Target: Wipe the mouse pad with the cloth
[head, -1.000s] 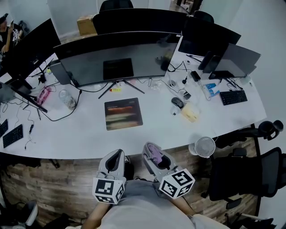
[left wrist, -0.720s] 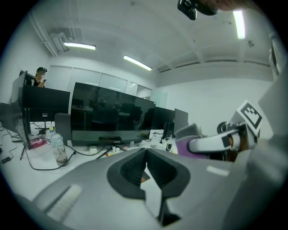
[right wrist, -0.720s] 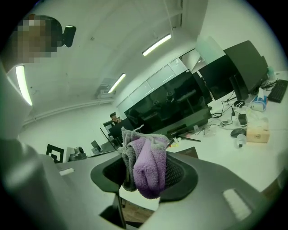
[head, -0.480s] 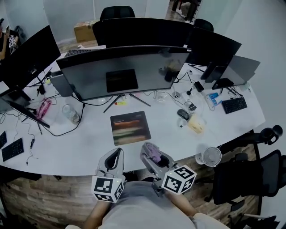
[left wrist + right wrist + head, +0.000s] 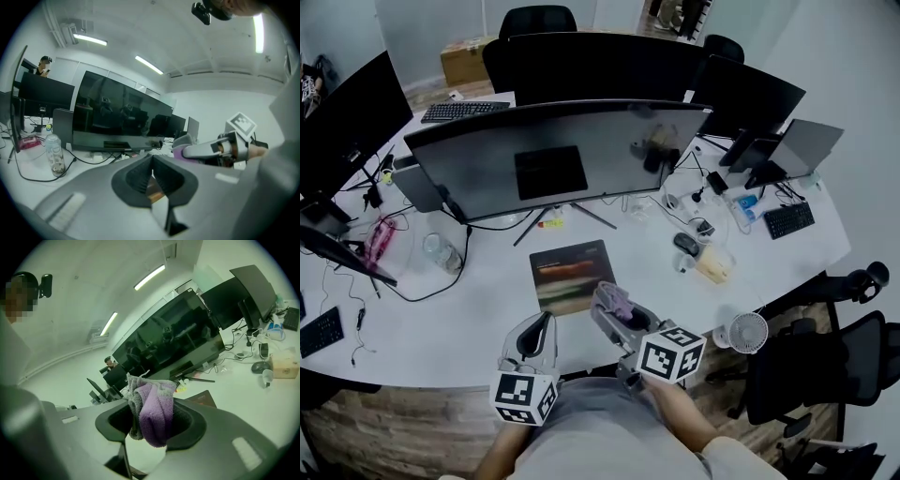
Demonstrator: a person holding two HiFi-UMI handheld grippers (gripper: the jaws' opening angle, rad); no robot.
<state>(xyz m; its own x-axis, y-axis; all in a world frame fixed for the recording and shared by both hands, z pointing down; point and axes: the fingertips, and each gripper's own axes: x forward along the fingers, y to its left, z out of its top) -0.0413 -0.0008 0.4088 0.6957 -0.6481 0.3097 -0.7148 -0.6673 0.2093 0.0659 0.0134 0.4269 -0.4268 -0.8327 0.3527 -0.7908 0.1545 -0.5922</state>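
the right gripper (image 5: 614, 305) was clenched on the cloth (image 5: 618, 300), a bunched purple and grey rag that filled the gap between its jaws and stuck out past their tips. in the head view the cloth sat over the near right corner of the mouse pad (image 5: 572, 273), a dark rectangle with a streaked print that lay flat on the white desk (image 5: 469, 314) in front of the curved monitor (image 5: 553, 155). whether the cloth touched the pad could not be told from that view. in the right gripper view the cloth (image 5: 152, 416) stood wedged in the right gripper (image 5: 150, 423), with a corner of the mouse pad (image 5: 204, 399) showing on the desk just beyond it and to its right.

the left gripper (image 5: 540, 332) hovered near the desk's front edge, beside the right one and short of the pad's near left corner. in its own view the left gripper (image 5: 151, 172) had its jaws pressed together with nothing between them.

a mouse (image 5: 685, 244) lay well to the right of the pad, a clear bottle (image 5: 441, 252) well to its left, and a small white fan (image 5: 748, 331) stood off the desk's front edge on the right.
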